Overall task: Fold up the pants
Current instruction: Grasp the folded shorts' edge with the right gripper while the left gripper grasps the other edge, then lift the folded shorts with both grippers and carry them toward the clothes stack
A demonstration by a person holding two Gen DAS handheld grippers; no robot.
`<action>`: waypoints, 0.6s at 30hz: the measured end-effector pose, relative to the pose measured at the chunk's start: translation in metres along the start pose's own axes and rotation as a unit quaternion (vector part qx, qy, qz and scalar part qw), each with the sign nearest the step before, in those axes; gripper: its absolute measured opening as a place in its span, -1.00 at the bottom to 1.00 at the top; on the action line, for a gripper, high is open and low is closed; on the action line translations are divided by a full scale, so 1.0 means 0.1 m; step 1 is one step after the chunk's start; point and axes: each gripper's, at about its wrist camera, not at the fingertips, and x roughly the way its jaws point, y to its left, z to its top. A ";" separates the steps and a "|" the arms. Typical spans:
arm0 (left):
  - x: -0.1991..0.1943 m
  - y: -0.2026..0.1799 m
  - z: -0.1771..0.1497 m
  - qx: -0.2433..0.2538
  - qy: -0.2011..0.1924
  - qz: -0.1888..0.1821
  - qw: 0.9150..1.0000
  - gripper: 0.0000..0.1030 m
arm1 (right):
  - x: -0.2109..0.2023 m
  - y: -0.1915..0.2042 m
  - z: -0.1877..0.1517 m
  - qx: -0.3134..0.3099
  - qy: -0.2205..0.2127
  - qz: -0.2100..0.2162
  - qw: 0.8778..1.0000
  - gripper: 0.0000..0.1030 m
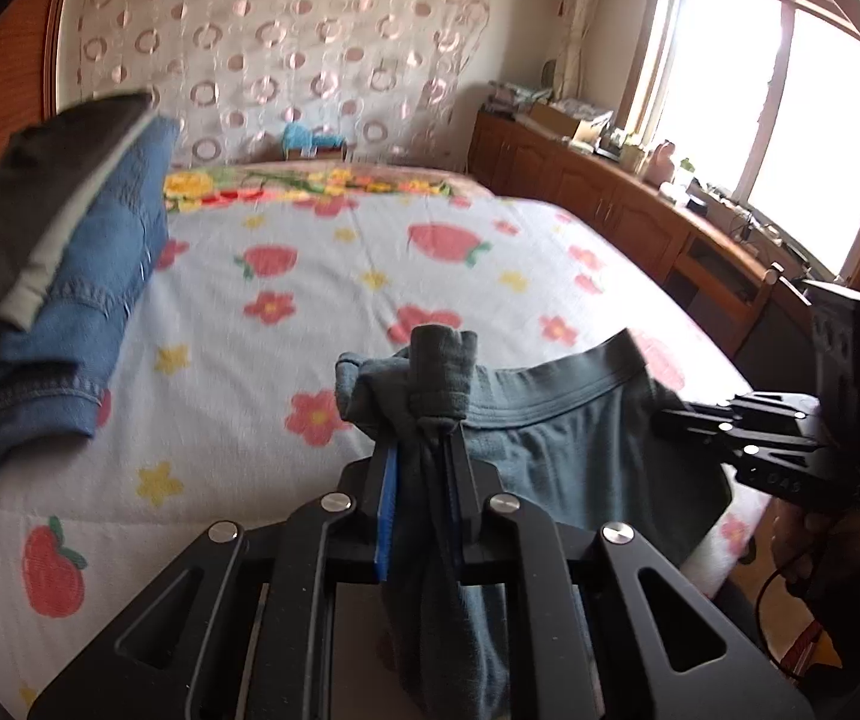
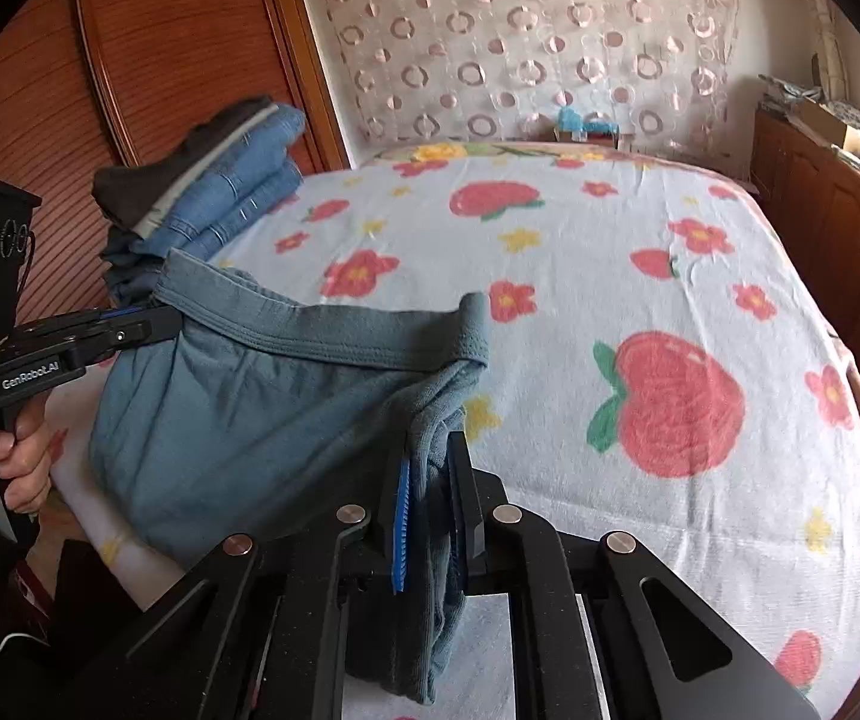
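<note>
A pair of grey-blue pants [image 2: 262,414] hangs stretched by its waistband [image 2: 334,339] between my two grippers, above the near edge of the bed. My left gripper [image 1: 424,456] is shut on one end of the waistband; it also shows at the left of the right wrist view [image 2: 160,318]. My right gripper [image 2: 433,468] is shut on the other end; it shows at the right of the left wrist view [image 1: 670,420]. The pants [image 1: 574,462] sag below the band.
The bed [image 2: 610,276] has a white sheet with strawberries and flowers. A stack of folded jeans and dark clothes [image 2: 214,192] lies at its left edge. A wooden wardrobe [image 2: 148,60] stands left, a low wooden cabinet [image 1: 628,204] with clutter under the window right.
</note>
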 end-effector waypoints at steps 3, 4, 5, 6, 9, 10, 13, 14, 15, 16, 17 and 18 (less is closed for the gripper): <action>-0.12 -0.06 0.05 0.008 -0.016 0.001 1.000 -0.72 | -0.08 0.03 0.02 -0.006 -0.012 -0.001 1.000 -0.80; -0.16 -0.07 0.07 0.010 -0.023 0.002 1.000 -0.72 | -0.11 0.03 0.03 -0.007 -0.016 0.000 1.000 -0.80; -0.19 -0.09 0.08 0.011 -0.027 0.002 1.000 -0.72 | -0.13 0.03 0.03 -0.008 -0.021 0.000 1.000 -0.80; -0.23 -0.10 0.11 0.013 -0.033 0.002 0.999 -0.72 | -0.15 0.03 0.04 -0.008 -0.026 -0.001 1.000 -0.80; -0.33 -0.13 0.16 0.015 -0.048 0.002 0.999 -0.72 | -0.25 0.04 0.09 -0.010 -0.040 -0.001 0.999 -0.80; -0.36 -0.14 0.18 0.017 -0.053 0.002 0.998 -0.72 | -0.28 0.05 0.11 -0.011 -0.044 -0.001 0.999 -0.80; -0.45 -0.16 0.24 0.022 -0.065 0.003 0.998 -0.72 | -0.36 0.06 0.17 -0.016 -0.057 -0.002 0.998 -0.80; -0.47 -0.16 0.26 0.023 -0.069 0.003 0.997 -0.72 | -0.39 0.07 0.19 -0.018 -0.060 -0.002 0.998 -0.80; -0.50 -0.16 0.28 0.024 -0.073 0.004 0.997 -0.72 | -0.41 0.08 0.20 -0.020 -0.063 -0.001 0.998 -0.80; -0.52 -0.16 0.31 0.025 -0.076 0.005 0.997 -0.72 | -0.43 0.09 0.22 -0.022 -0.067 0.001 0.998 -0.80; -0.54 -0.16 0.33 0.026 -0.079 0.005 0.996 -0.72 | -0.45 0.11 0.23 -0.023 -0.070 0.003 0.997 -0.80; -0.57 -0.15 0.35 0.027 -0.083 0.005 0.996 -0.72 | -0.46 0.12 0.23 -0.025 -0.072 0.003 0.997 -0.80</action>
